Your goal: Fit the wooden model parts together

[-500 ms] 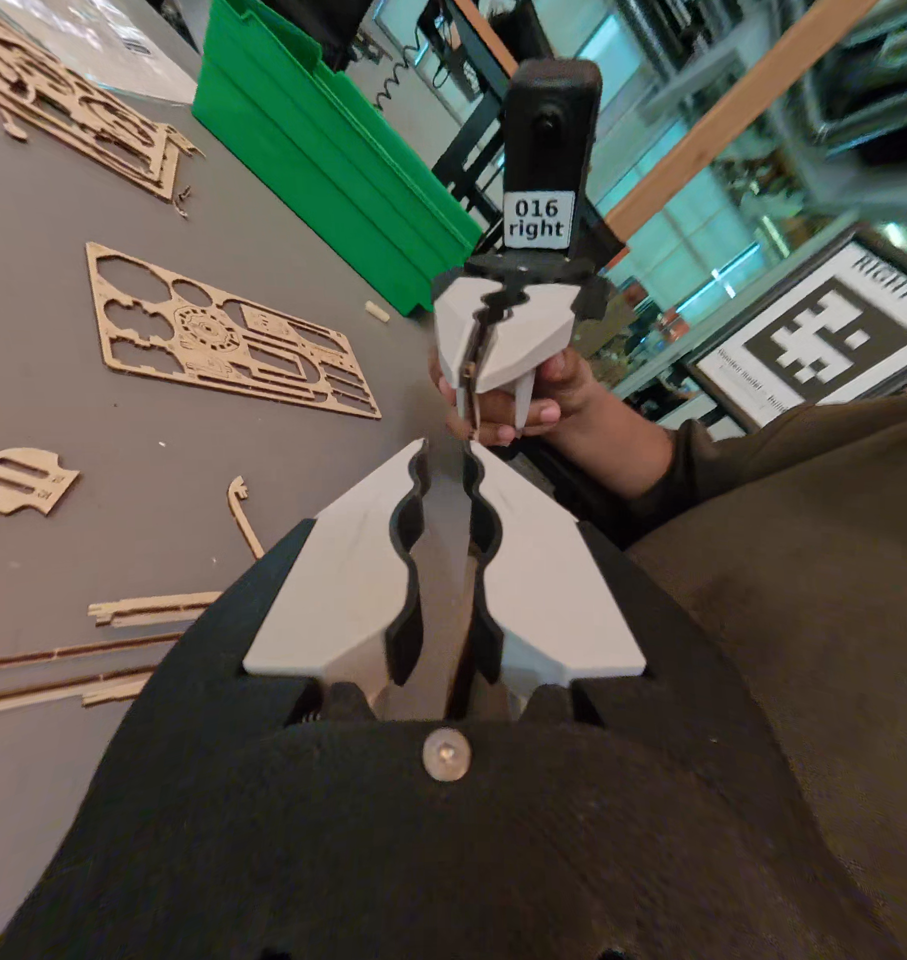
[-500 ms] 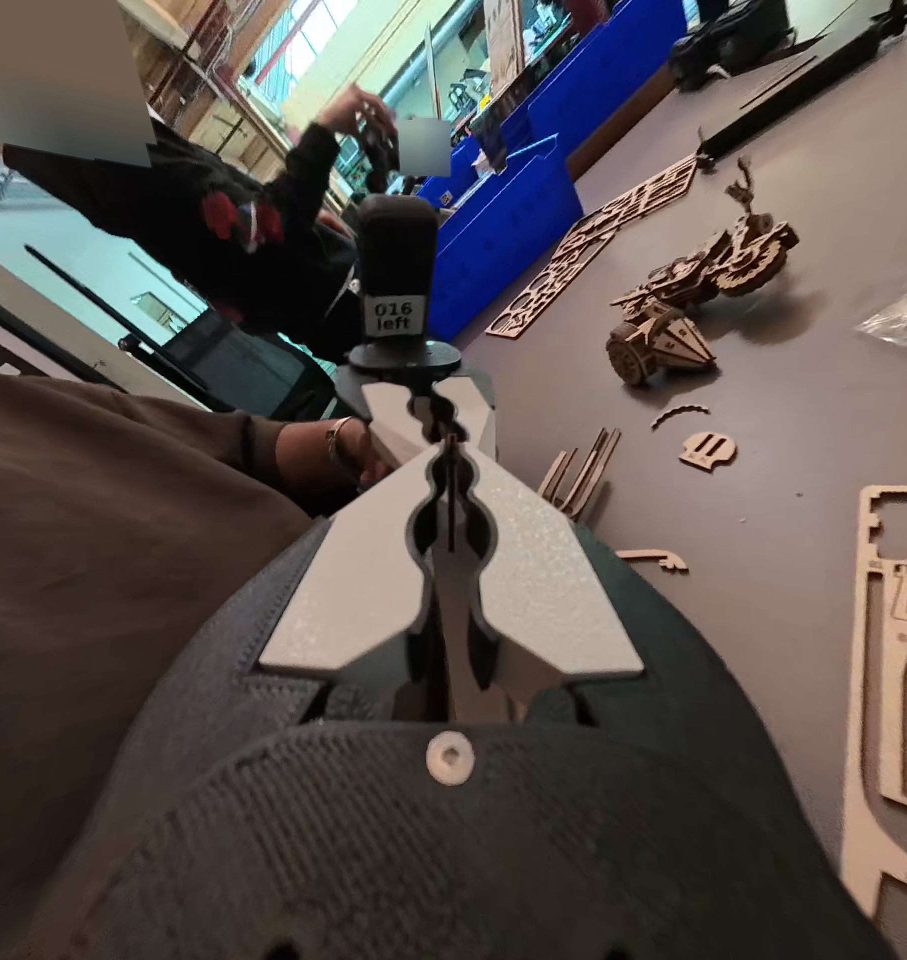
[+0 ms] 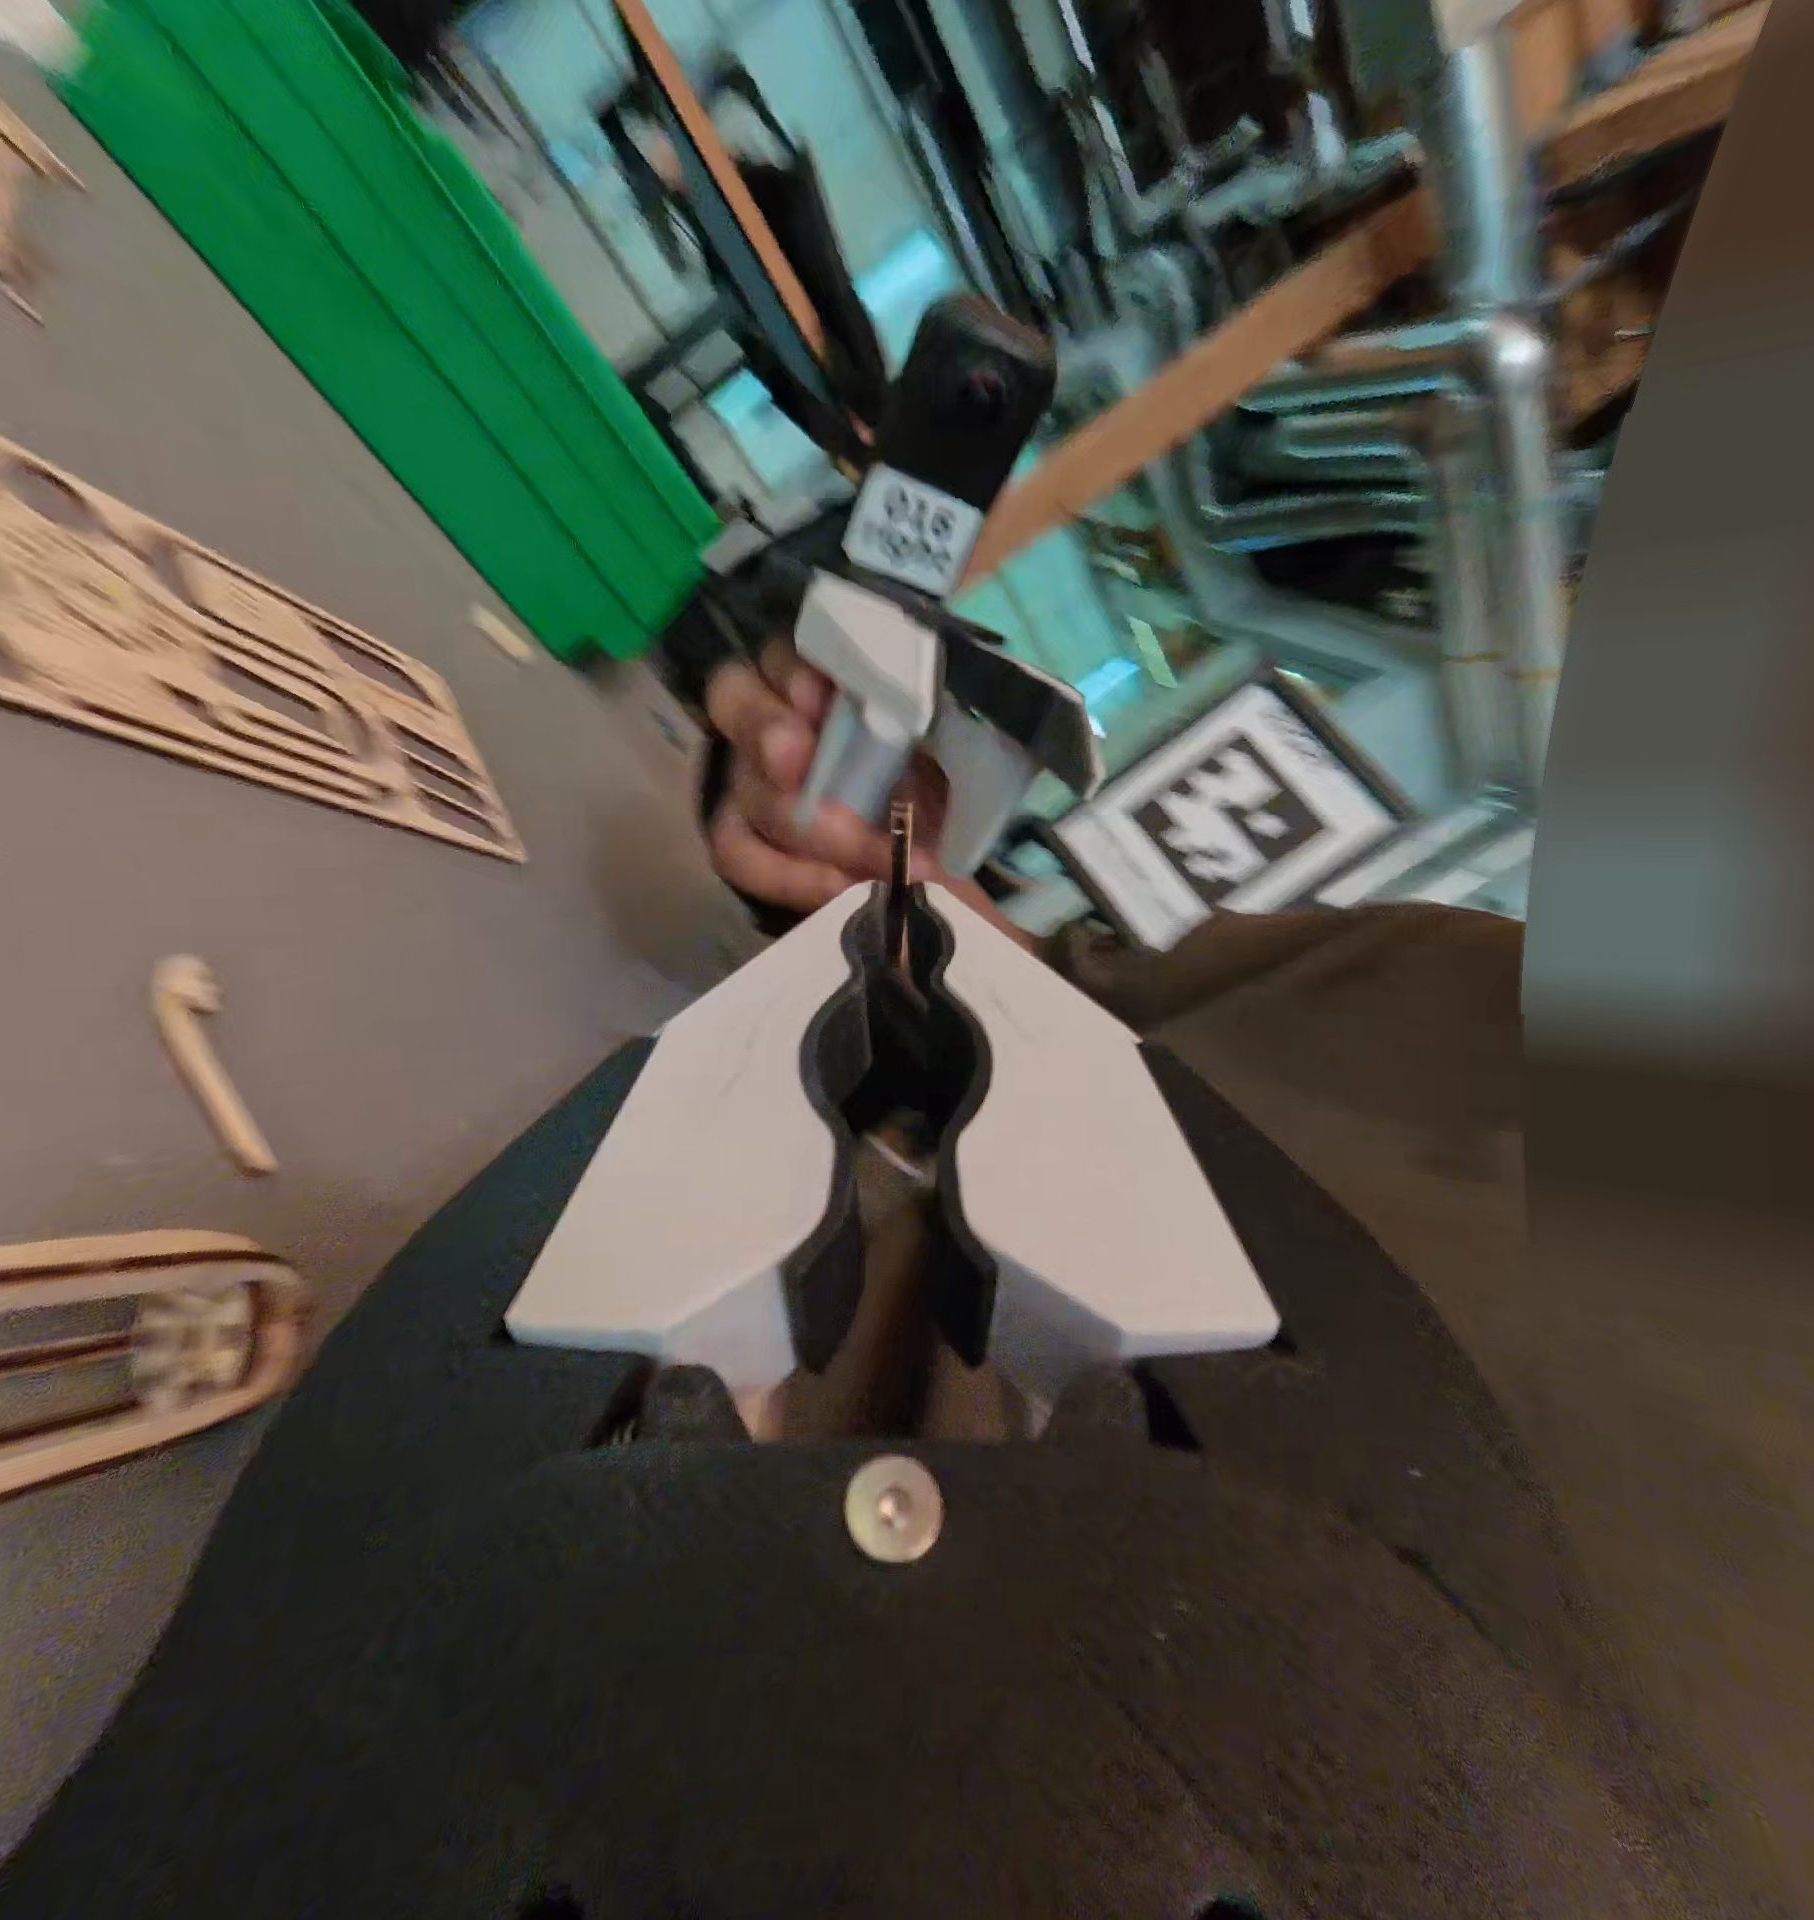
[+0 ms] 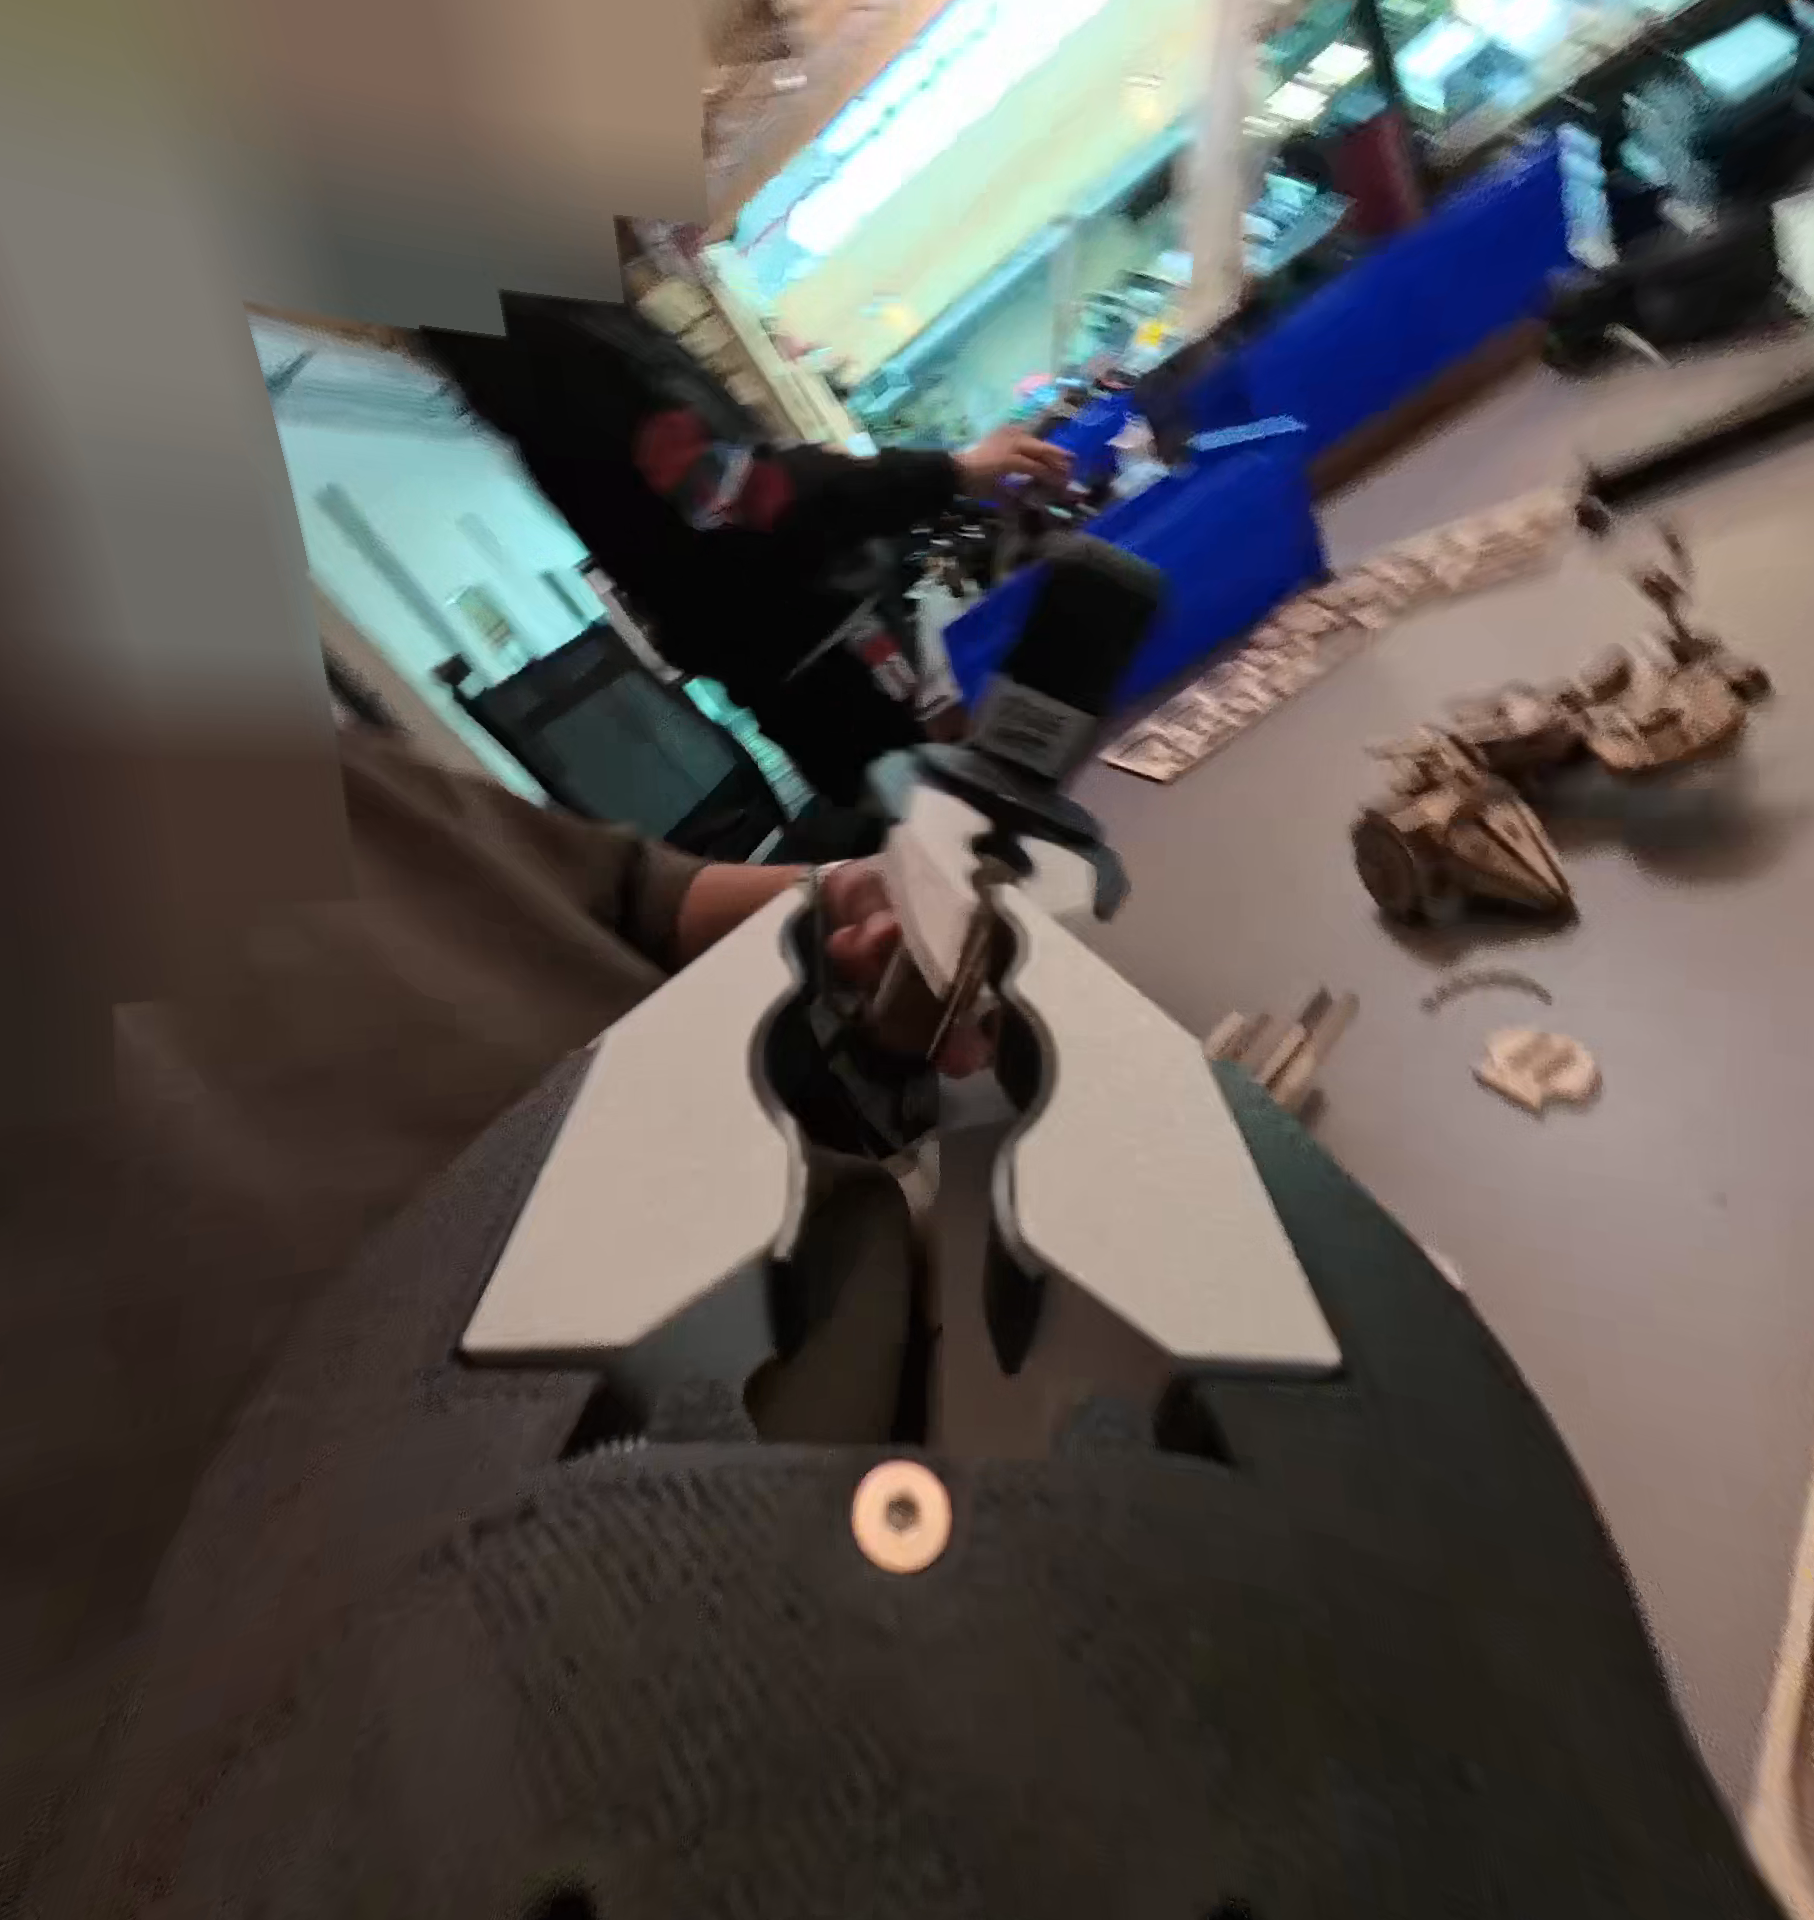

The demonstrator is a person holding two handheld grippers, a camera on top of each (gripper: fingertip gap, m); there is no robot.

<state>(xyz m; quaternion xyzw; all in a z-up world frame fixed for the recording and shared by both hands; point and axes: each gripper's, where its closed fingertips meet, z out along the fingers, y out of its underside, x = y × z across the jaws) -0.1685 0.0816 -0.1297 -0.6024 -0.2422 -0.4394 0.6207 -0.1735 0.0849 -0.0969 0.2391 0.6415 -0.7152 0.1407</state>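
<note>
My left gripper (image 3: 900,902) is shut on a thin flat wooden part (image 3: 901,836), held edge-on above the grey table, with the part's end sticking out past the fingertips. My right gripper (image 4: 918,927) is open, its fingers spread to either side of the left gripper's tip. In the left wrist view the right gripper (image 3: 887,844) faces me with its jaws apart around the part's free end. In the right wrist view the left gripper (image 4: 960,977) points at me with the part (image 4: 953,1003) pinched in it. Both views are motion-blurred.
A green bin (image 3: 394,312), a cut-out wooden sheet (image 3: 186,665), a hook-shaped piece (image 3: 207,1060) and an oval frame piece (image 3: 103,1351) lie to the left. A built wooden model (image 4: 1454,852), loose pieces (image 4: 1537,1070), wooden sticks (image 4: 1287,1039) and blue bins (image 4: 1246,520) are to the right. The grippers are tip to tip, or close to it.
The right gripper, shut on the thin part before, has opened. The left gripper, slightly open before, has closed on that part. Both grippers have tilted and moved closer.
</note>
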